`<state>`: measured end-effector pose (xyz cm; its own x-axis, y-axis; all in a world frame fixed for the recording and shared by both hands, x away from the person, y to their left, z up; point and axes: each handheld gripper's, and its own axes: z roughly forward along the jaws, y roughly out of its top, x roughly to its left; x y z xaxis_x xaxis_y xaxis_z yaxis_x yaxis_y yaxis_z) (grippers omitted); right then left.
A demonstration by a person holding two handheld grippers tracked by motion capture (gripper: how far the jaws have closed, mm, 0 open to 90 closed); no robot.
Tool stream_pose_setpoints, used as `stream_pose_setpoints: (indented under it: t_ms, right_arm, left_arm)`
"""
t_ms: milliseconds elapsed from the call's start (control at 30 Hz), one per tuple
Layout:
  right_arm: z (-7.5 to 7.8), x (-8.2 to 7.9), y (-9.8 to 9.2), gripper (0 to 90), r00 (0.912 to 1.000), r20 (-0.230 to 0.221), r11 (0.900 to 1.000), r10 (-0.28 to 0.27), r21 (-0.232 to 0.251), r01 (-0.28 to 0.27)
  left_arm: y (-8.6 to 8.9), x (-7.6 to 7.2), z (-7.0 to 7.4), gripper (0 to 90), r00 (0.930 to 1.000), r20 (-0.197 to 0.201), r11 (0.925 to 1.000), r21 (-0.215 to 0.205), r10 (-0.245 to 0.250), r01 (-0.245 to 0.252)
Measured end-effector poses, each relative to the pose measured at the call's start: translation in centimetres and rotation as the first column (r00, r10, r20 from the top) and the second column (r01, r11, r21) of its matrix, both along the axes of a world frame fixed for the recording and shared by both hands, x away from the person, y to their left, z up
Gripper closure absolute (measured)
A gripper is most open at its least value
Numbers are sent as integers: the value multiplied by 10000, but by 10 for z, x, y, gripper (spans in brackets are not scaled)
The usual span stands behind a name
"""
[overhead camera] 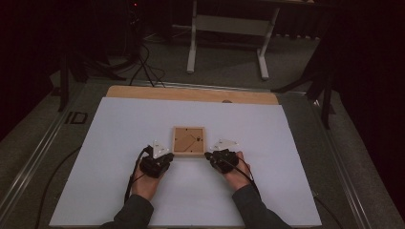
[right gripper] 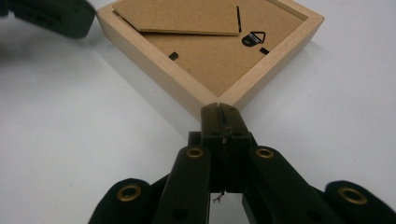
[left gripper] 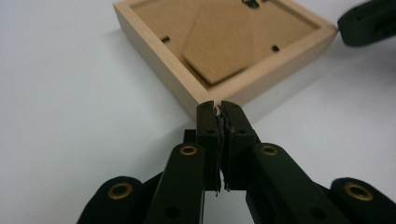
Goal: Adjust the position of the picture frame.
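A small wooden picture frame (overhead camera: 189, 141) lies face down on the white table sheet (overhead camera: 119, 191), its brown backing board and stand flap up. My left gripper (overhead camera: 168, 155) is shut, its tips at the frame's near left corner (left gripper: 205, 97). My right gripper (overhead camera: 208, 155) is shut too, tips against the near right corner (right gripper: 218, 99). In the left gripper view (left gripper: 218, 106) the jaws press together with nothing between them. The right gripper view (right gripper: 219, 110) shows the same, with a small metal hanger (right gripper: 252, 38) on the backing.
The white sheet covers a wooden table (overhead camera: 191, 94) with wide bare room on all sides of the frame. Beyond the table stand a white desk frame (overhead camera: 229, 33), cables (overhead camera: 143, 67) and dark stands on the floor.
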<state>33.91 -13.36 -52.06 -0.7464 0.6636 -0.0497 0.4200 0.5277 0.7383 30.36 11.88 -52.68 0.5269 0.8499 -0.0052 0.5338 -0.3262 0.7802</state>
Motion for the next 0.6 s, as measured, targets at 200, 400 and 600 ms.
stream_pose_setpoints:
  t_ms: [200, 400, 600]
  right_arm:
    - [4, -1, 2, 896, 9995, 298, 9997, 114, 216, -120]
    - [9, 0, 1, 895, 9981, 616, 9990, -33, 448, 5]
    - [9, 5, 0, 895, 9975, 703, 9983, -117, 573, 76]
  left_arm:
    - [8, -2, 8, 827, 9994, 343, 9993, -354, -93, 105]
    - [12, -6, 20, 767, 9946, 973, 9970, -647, -355, 419]
    - [16, -9, 30, 630, 9876, 1528, 9942, -953, -350, 500]
